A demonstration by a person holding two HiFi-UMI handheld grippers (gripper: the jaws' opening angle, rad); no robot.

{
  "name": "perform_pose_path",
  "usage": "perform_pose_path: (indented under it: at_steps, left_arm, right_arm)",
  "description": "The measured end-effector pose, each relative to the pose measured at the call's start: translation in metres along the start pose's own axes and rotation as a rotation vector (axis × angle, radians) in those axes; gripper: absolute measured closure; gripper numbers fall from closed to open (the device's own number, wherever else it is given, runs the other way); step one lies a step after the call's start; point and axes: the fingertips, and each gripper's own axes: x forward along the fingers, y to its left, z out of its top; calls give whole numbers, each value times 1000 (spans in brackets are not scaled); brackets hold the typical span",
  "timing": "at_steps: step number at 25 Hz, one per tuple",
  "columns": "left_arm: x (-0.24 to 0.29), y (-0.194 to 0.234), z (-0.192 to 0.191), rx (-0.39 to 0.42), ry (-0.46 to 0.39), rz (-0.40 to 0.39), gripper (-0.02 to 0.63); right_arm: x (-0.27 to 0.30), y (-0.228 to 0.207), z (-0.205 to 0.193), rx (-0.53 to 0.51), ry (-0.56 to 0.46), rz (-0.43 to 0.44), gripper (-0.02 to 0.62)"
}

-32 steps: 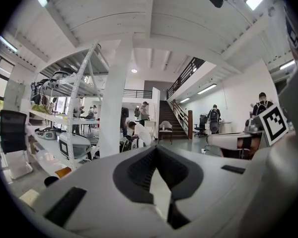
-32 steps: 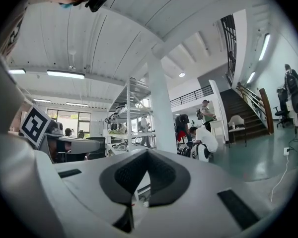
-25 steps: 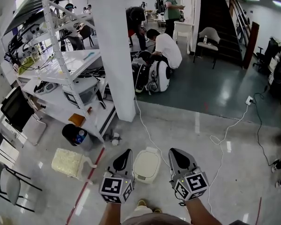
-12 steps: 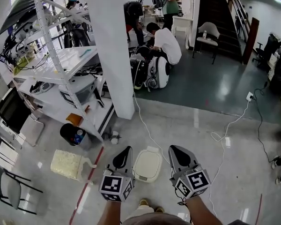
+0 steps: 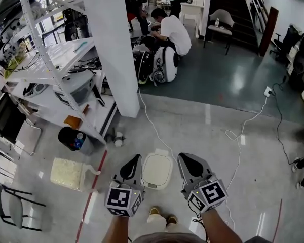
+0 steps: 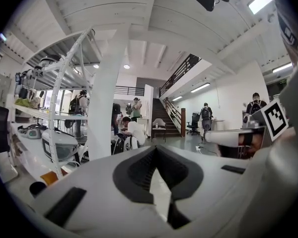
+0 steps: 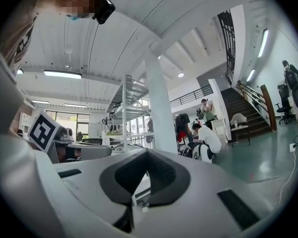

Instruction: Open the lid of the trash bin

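Cream plastic trash bin [image 5: 157, 172] on the pale glossy floor [image 5: 218, 135], just ahead of the person's shoes [image 5: 160, 217], lid [image 5: 158, 165] flat and apparently closed. Flanked by left gripper [image 5: 135, 159] and right gripper [image 5: 184, 158], one at each side of the bin in the head view, no contact evident. Left gripper view: jaws pressed together at the tips, nothing pinched. Right gripper view: same, jaws together and empty. Both aimed out across the room, not down at the lid. Judged as approach stage only, lid not yet touched. White cable [image 5: 154, 130] on the floor, from the pillar [image 5: 114, 49] side to just past the bin's far edge; red floor line [image 5: 93, 186] off to the bin's left. Risks from here: closed jaws sliding off the smooth lid without catching an edge; light bin likely to tip or skid on the shiny floor if pried from one side with nothing bracing the other; possible snag on the cable if shoved forward. Hinge side unclear from above, so wrong-edge lift possible too. Height over the bin hard to judge in a steep top-down view, hence risk of a hard knock on the lid.
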Motion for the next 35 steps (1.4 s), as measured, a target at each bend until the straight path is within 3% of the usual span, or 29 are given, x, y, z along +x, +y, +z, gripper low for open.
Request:
perform_pose_path:
  at_steps: [12,22,25,35]
  left_arm:
    - [10,-3,-65,18,55,-8,604]
    - [9,-6,-148,-21,104,-3,604]
    - [6,-12,-169,-45,163,-12,604]
    - [35,10,-185,-52,153,-6,606]
  right_arm:
    - [4,2,-62,25,74,18,568]
    - [-7,3,-145,77,149,9,568]
    - [-11,0,-160,87,162,-4,568]
    - [-18,8,-178,100,185,-5,568]
